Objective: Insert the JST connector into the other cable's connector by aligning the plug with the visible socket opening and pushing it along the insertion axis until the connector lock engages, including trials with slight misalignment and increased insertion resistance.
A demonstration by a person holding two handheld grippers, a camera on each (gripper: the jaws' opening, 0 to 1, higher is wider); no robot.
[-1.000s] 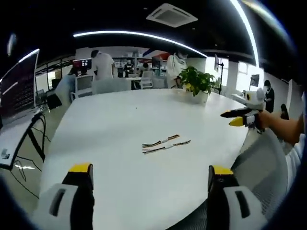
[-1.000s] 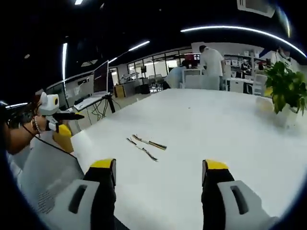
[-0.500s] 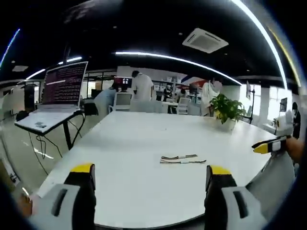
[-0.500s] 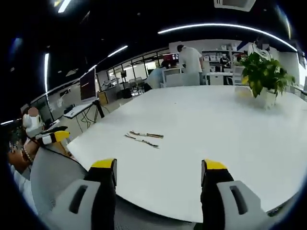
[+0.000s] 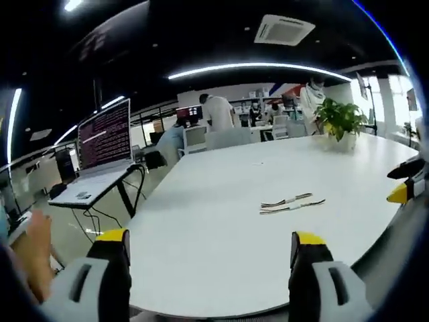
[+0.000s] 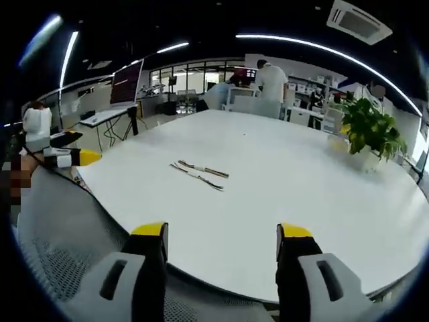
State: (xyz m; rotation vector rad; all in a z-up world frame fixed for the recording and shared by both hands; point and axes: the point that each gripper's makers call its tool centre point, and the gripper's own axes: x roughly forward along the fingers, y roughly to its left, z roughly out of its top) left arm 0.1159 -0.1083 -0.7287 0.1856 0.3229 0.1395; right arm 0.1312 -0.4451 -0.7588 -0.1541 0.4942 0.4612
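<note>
Both the left gripper [image 5: 209, 245] and right gripper [image 6: 222, 235] hang short of the white table [image 6: 281, 174], jaws spread wide, empty; the two cables [image 5: 291, 202] lie mid-table, untouched.

Table top: the white table [image 5: 221, 221] is bare on every side of the two cables [image 5: 291, 202], so both can be reached from all around.
Near edge: a grey mesh chair back [image 6: 67, 248] stands just before the rim, between the grippers and the table.
Far side: a potted plant [image 6: 372, 134] sits well apart from the cables.
Left flank: a laptop on a stand [image 5: 100, 154] is off the table, possibly clear of any reach.
</note>
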